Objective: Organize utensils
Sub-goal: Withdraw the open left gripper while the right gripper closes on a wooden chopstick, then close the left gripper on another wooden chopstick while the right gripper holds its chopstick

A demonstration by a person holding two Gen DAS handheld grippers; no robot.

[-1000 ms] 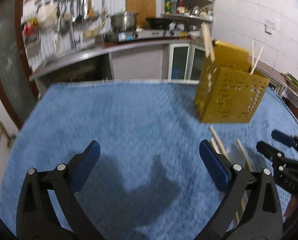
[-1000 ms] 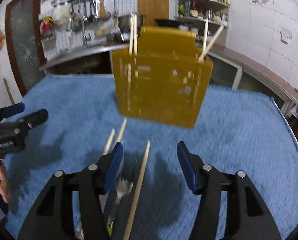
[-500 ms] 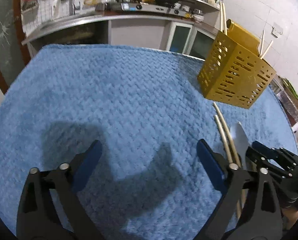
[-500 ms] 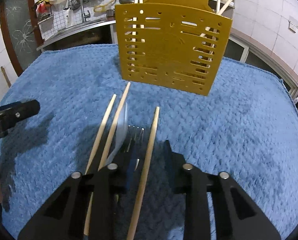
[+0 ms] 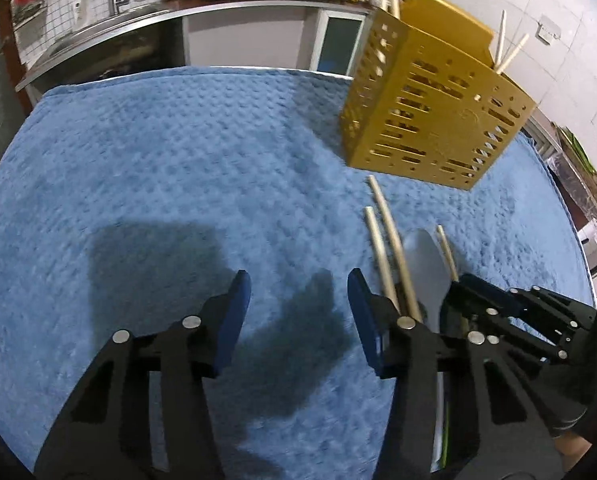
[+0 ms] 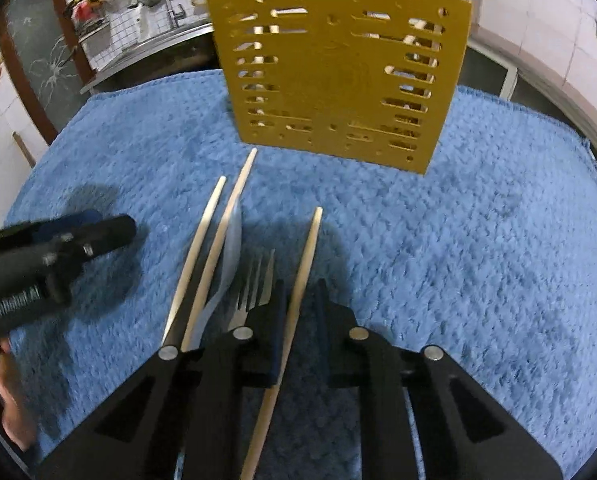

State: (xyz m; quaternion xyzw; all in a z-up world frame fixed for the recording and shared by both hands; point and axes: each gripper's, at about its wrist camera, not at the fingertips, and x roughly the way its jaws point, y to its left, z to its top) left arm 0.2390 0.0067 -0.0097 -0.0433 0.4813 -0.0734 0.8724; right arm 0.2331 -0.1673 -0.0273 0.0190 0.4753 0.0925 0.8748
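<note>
My right gripper [image 6: 300,292] sits at lower centre of the right wrist view, its jaws just closed in on a single chopstick [image 6: 302,276], which runs between the blue pads; whether both pads press it I cannot tell, as a narrow gap shows on the right side. The chopstick's lower end is cut off by the frame bottom. To its left lie a fork [image 6: 254,280], a grey spoon [image 6: 230,252] and two more chopsticks [image 6: 202,248], their handles hidden under the gripper body. My left gripper [image 5: 298,300] is at lower centre of the left wrist view, jaws half apart after closing partway, with only blue towel [image 5: 158,168] between them. The yellow slotted holder [image 6: 338,72] stands at upper centre, chopsticks inside, their tops cut off. White lettering on the left gripper in the right wrist view is too blurred to read.
</note>
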